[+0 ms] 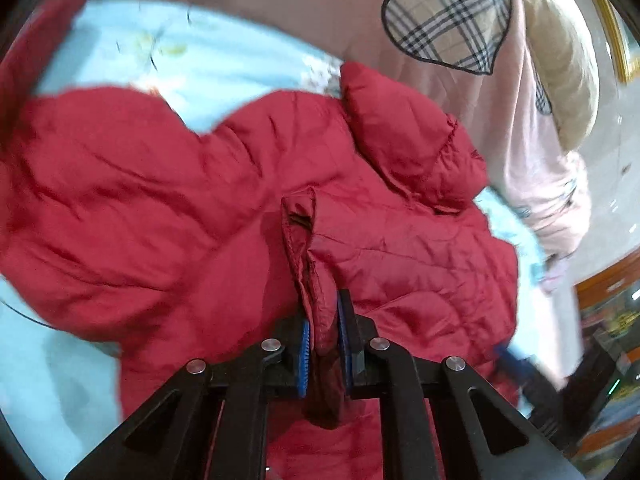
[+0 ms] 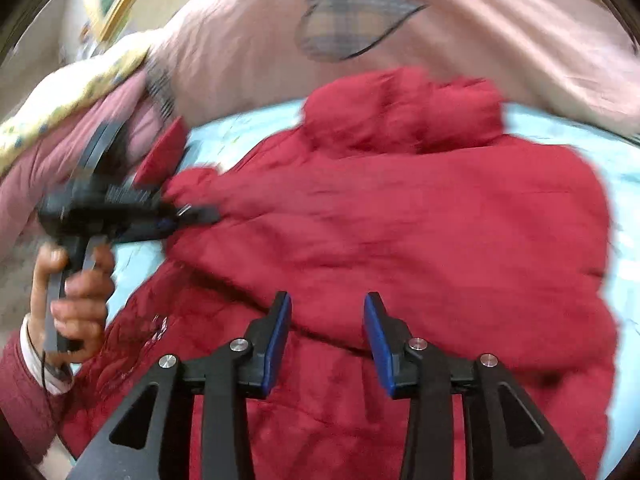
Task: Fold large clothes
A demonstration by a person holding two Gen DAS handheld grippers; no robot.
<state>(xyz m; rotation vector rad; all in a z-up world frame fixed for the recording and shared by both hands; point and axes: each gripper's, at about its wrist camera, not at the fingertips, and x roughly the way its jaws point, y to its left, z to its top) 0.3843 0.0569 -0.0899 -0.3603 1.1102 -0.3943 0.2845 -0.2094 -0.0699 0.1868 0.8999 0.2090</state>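
Left wrist view: left gripper (image 1: 323,344), jaws clamped on a hemmed edge of the red padded jacket (image 1: 160,200), lower centre. Jacket: crumpled across the light blue sheet (image 1: 224,68), filling mid-frame; pink quilt (image 1: 460,92) with plaid heart patch, upper right.
Right wrist view: right gripper (image 2: 327,344), jaws apart, nothing between them, lower centre above the jacket; person's hand (image 2: 76,296) at left.
Progress: judged early; no neat fold visible.
Writing: small embroidery, lower left, unreadable.

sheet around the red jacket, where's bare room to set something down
Bare sheet lies between the jacket and the pink quilt, and along the jacket's right edge in the right wrist view. Its near left edge is crowded by the left gripper.
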